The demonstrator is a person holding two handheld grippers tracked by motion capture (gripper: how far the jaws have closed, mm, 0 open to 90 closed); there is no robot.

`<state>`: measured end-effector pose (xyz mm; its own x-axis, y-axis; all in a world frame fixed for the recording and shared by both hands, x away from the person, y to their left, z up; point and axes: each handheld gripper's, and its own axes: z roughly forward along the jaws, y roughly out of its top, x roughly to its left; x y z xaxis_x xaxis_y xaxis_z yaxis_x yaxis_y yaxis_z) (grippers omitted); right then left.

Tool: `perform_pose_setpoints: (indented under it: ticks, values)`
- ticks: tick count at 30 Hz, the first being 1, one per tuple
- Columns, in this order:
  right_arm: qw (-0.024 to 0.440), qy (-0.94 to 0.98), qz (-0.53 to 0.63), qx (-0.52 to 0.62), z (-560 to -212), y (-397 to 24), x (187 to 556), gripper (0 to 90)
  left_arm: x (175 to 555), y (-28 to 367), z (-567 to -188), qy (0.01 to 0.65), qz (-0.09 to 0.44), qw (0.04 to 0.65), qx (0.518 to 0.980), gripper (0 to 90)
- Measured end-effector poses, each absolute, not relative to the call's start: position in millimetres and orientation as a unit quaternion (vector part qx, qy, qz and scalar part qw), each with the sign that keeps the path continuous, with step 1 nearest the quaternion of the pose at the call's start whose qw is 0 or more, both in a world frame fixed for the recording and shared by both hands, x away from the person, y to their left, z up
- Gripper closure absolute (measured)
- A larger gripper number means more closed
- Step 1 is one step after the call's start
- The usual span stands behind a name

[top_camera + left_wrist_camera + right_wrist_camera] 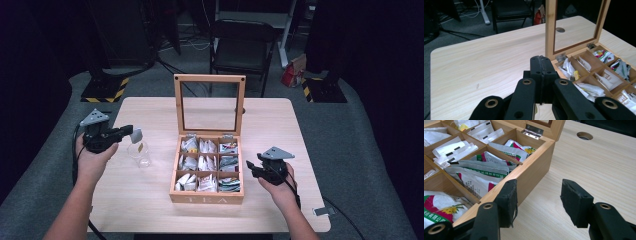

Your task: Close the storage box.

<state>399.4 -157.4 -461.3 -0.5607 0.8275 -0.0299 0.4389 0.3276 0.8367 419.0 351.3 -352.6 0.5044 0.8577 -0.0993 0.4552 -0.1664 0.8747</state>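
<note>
High view: left gripper (131,132) clamped on what's probably a tea bag (136,134) above the clear plastic cup (139,153); drop pending, right gripper (251,166) open, empty.

The tea box (207,196) sits between both grippers: right of the left gripper (131,133), left of the right gripper (250,167). A glass (140,154) stands just below the left gripper's tips.

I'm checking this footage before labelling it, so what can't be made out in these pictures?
- Left gripper: whether it holds a tea bag; too small from high, and its own shut jaws hide it.
- Glass cup contents: too small, high view.
- Sachet print: blurred, right gripper view.
- Tea box: cut off by the frame edge, left gripper view.
</note>
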Motion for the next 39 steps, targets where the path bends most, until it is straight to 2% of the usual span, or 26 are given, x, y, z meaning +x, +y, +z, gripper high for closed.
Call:
perform_pose_setpoints:
  ticks: [25,39]
  values:
    - [0.233,0.781,0.412,0.406,-462.0,-156.7,399.4,46.3,427.5,353.7,-401.2,0.476,0.21,0.449,0.727,90.0]
    - [0.23,0.782,0.412,0.406,-462.9,-156.6,399.4,45.9,428.8,350.8,-416.6,0.483,0.212,0.44,0.727,90.0]
